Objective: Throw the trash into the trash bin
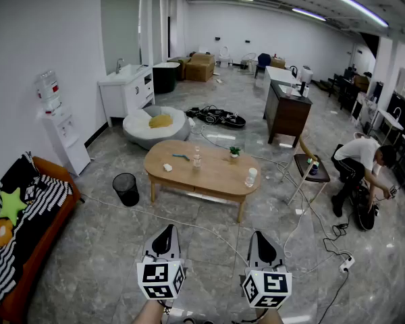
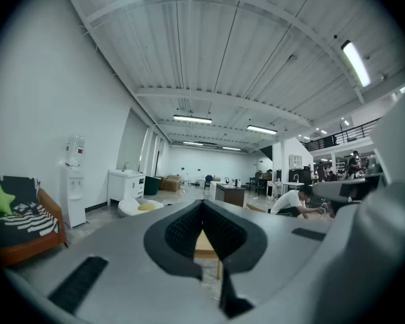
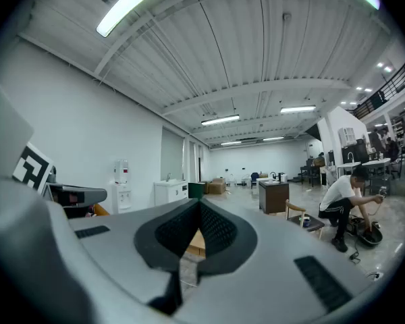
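1. Grey marbled floor tiles run through a big white-walled room lit by ceiling strip lights.
2. At the near edge are two grippers, both pointing level toward the far side. The left gripper (image 1: pixel 167 230) and the right gripper (image 1: pixel 259 235) each have their jaws closed tip to tip with nothing between them.
3. One orange sofa (image 1: pixel 54 216) stands at the near left, under a striped throw.
4. One trash bin (image 1: pixel 126 188), black mesh, stands upright on the floor with its mouth upward. It is just left of the table's left end and well apart from both grippers.
5. One oval wooden table (image 1: pixel 209 174) lies beyond, its long axis left to right and its right end slightly nearer. On it are one crumpled white scrap (image 1: pixel 167 168) near the left end, one clear bottle (image 1: pixel 197 158), one small potted plant (image 1: pixel 234 152) and one white cup (image 1: pixel 250 177) at the right end.
6. One person (image 1: pixel 359 162) crouches at the right, and one water dispenser (image 1: pixel 62 123) stands against the left wall.
7. One dark desk (image 1: pixel 287 111) stands farther back.
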Motion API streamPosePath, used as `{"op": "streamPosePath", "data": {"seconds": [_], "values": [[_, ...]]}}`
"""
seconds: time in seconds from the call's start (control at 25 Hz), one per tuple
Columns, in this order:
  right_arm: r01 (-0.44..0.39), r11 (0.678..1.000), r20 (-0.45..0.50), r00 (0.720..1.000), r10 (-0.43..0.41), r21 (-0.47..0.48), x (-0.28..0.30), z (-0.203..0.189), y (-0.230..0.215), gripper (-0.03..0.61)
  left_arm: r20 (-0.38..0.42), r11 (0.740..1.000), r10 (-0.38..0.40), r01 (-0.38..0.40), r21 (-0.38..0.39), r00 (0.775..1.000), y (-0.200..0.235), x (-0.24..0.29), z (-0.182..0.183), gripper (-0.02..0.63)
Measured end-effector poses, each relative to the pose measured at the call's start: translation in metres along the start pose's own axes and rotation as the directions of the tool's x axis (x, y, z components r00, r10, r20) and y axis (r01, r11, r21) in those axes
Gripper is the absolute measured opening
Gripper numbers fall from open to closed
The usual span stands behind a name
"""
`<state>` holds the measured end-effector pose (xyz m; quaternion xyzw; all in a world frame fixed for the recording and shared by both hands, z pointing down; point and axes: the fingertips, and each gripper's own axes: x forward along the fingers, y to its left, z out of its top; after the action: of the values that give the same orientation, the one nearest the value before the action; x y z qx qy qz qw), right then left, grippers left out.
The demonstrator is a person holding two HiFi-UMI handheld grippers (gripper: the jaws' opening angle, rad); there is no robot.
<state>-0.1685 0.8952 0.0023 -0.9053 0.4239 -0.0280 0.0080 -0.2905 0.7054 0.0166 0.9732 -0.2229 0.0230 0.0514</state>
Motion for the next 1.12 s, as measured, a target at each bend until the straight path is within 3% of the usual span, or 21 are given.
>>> {"op": "streamPosePath", "data": {"seconds": [0.72,0.76,0.8,0.96,1.12], "values": [[-0.04,0.997,0.018,0.999,0.039,0.058,0.0,-0.001,0.004,0.002,0.009,1.0,0.017,-0.017,0.002,1.0,0.004,-0.007,0.005,-0.009],[-0.048,0.997,0.021,0.999,0.047,0.059,0.0,-0.001,0.004,0.015,0.008,1.0,0.019,-0.019,0.002,1.0,0.005,-0.008,0.004,-0.009],[-0.052,0.997,0.023,0.998,0.051,0.058,0.0,0.0,0.005,0.087,0.008,1.0,0.021,-0.021,0.002,1.0,0.006,-0.008,0.004,-0.009],[-0.038,0.998,0.046,0.998,0.036,0.057,0.0,0.005,0.001,0.127,0.01,1.0,0.028,-0.028,0.001,1.0,0.01,-0.009,0.004,-0.008],[-0.013,0.998,0.098,0.995,0.006,0.064,-0.001,0.014,-0.003,0.345,0.01,1.0,0.027,-0.027,0.001,1.0,0.014,-0.012,0.004,-0.008]]}}
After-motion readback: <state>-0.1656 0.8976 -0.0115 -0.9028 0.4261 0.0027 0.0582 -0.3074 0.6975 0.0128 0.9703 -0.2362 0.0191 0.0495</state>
